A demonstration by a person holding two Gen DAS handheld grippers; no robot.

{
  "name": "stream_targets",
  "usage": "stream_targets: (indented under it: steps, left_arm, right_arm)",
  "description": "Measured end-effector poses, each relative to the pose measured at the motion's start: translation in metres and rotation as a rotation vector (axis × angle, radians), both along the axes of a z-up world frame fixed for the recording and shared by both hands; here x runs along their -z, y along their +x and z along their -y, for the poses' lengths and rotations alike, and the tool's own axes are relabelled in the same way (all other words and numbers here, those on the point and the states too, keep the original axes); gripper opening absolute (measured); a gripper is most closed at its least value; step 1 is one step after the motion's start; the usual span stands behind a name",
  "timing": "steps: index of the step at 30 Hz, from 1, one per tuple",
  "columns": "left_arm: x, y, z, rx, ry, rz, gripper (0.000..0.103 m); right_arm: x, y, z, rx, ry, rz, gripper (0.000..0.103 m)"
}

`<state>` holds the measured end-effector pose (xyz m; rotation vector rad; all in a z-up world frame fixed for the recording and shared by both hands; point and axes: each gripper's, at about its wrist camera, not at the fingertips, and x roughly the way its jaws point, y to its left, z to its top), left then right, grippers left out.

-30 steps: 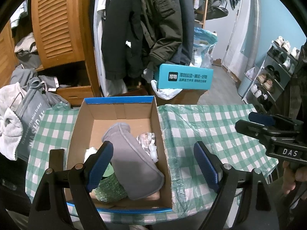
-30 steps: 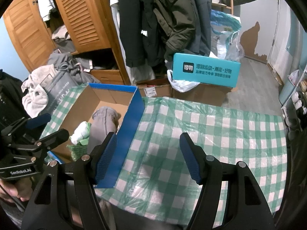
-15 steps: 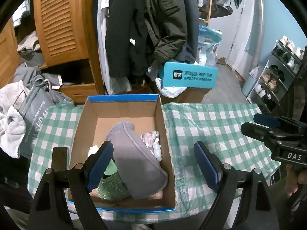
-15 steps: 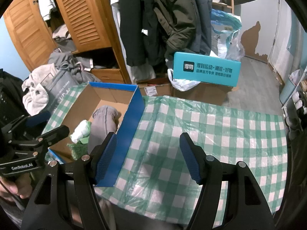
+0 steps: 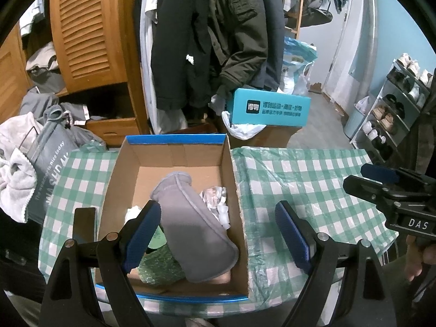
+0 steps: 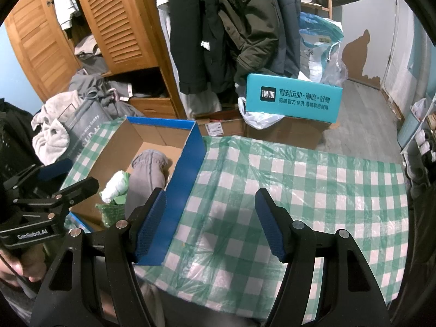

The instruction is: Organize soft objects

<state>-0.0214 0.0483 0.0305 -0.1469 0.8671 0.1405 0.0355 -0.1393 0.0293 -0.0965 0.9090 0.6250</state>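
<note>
Box [image 5: 174,160] on worktop [image 6: 299,179] holds grey pouch [image 5: 190,223] and the other soft bits. Left claw [image 5: 215,231] over box, right claw [image 6: 209,220] beside its blue wall, both wide open, empty. Risk: a careless dip snags the wall and shoves the box.

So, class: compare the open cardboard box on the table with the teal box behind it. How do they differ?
The cardboard box is open, brown inside with blue outer walls; the teal box is closed, teal with printed text. The cardboard box sits on the checked cloth and holds soft items, among them a grey pouch; the teal box rests on a carton beyond the table. Both are rectangular.
</note>
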Motion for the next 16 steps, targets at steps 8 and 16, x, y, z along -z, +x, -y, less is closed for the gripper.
stream_targets:
  steps: [8, 16]
  left_arm:
    - [-0.0002, -0.0012, 0.0005, 0.0, 0.001, 0.011, 0.087]
    - [0.0002, -0.0008, 0.0012, 0.003, -0.009, 0.006, 0.087]
  right_arm:
    - [-0.0002, 0.0, 0.0002, 0.0, 0.0, 0.0, 0.067]
    - [0.0, -0.0004, 0.0003, -0.001, 0.0, 0.0, 0.067]
